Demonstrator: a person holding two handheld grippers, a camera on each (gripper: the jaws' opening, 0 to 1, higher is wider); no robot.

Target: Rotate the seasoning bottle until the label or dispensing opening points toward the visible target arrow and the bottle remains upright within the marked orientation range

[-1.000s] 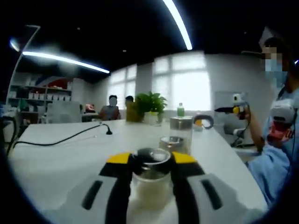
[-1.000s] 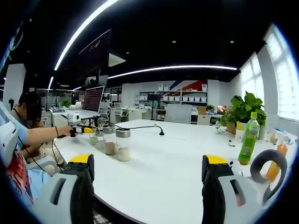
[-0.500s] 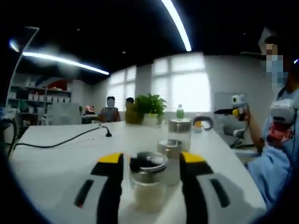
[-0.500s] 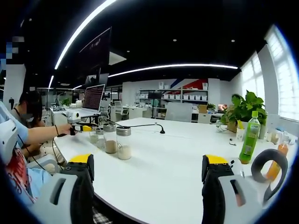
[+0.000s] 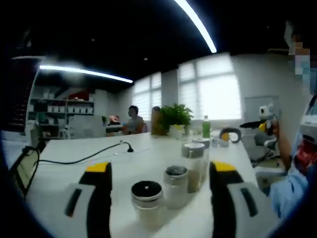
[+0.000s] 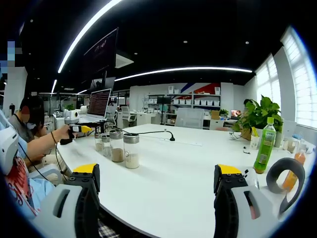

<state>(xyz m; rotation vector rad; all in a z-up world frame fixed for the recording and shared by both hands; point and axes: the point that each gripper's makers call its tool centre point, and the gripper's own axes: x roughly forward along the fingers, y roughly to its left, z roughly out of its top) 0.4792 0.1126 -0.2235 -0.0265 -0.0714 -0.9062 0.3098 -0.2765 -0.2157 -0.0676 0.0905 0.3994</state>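
Three seasoning bottles (image 5: 147,202) stand upright in a row on the white desk (image 5: 148,153), the nearest between the left gripper (image 5: 161,171)'s wide-apart jaws, untouched. The right gripper (image 6: 158,181), jaws apart and empty, hovers over the desk near one green drink bottle (image 6: 264,145).

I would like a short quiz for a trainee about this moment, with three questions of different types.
1. True or false: the left gripper is shut on a seasoning bottle.
2. How many seasoning bottles stand in the row on the white table? A) two B) three C) five
3. Fill in: in the right gripper view, the tall green bottle stands in front of a potted ____.

Key: 1. False; its fingers stand wide apart, beside the bottles. 2. B. 3. plant.
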